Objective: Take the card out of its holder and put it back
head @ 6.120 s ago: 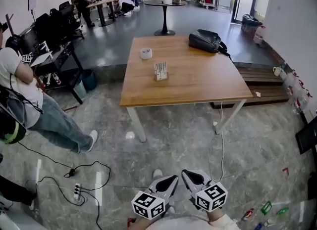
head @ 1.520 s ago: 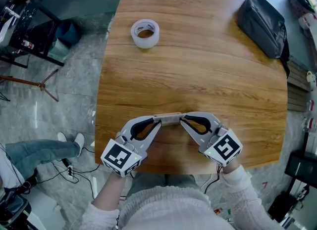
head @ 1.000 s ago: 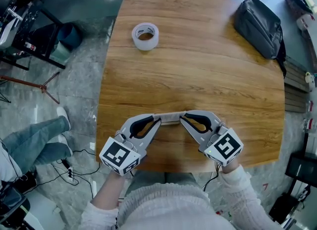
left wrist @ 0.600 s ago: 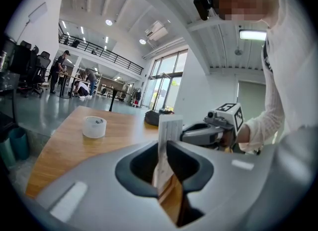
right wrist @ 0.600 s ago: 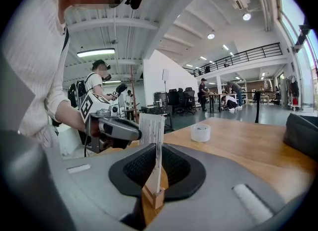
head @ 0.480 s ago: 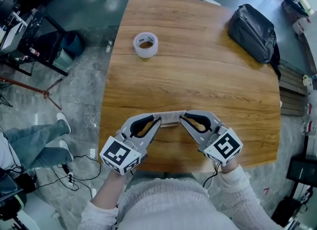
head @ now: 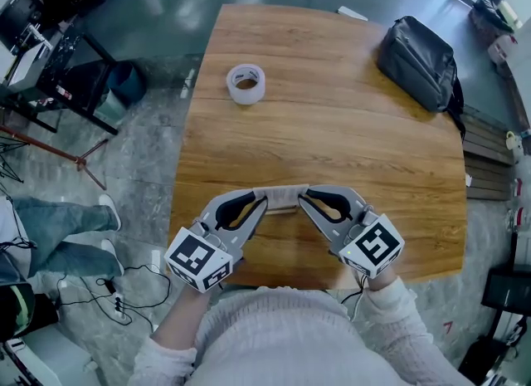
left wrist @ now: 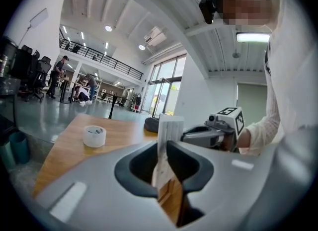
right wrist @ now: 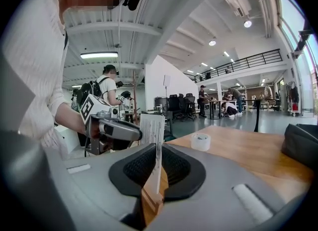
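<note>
Holder (head: 282,197) spans between left hand-held gripper (head: 265,202) and right hand-held gripper (head: 300,200), both clamped on it.

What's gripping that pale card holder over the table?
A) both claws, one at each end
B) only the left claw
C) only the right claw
A: the left claw and the right claw each pinch one end of the card holder.

On table (head: 373,152), tape roll (head: 246,83) far left, bag (head: 417,61) far right, card holder (head: 282,198) near front edge

pale card holder (head: 280,197), level, pinched at both ends
</note>
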`<state>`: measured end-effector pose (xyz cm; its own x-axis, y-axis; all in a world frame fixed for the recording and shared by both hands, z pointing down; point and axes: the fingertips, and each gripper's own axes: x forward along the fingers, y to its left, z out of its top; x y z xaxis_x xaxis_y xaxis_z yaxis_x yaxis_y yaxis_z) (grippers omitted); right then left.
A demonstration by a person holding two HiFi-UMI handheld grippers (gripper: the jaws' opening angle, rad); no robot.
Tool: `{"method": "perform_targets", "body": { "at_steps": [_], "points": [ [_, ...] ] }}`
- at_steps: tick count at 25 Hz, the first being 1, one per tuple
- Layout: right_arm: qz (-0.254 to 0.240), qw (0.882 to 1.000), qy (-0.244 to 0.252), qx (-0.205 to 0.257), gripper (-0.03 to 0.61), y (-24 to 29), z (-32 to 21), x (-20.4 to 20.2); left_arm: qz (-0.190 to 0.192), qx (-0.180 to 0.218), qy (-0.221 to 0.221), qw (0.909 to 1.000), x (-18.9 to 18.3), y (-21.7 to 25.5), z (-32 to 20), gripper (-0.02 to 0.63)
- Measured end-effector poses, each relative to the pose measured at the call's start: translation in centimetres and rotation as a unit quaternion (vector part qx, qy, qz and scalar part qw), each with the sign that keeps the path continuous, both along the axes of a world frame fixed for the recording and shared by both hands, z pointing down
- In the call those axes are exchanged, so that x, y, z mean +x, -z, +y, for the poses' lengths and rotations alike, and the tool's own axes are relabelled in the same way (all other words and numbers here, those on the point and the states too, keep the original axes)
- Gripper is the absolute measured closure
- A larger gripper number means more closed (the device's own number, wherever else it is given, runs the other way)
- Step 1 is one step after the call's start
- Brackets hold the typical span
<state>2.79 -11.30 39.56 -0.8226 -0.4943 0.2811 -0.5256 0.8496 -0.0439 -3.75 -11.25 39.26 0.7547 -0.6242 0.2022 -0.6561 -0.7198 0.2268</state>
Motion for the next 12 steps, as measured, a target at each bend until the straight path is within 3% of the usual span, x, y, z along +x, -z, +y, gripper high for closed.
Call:
{"method": "perform_targets", "body": {
  "at_steps": [12],
  "points": [
    [-0.012,1.0,-0.008,-0.002,0.543,0.55,0.04,0.37,-0.007,0.011,0.001,0.9999,0.42,0.42,0.1,0.555]
  ]
}}
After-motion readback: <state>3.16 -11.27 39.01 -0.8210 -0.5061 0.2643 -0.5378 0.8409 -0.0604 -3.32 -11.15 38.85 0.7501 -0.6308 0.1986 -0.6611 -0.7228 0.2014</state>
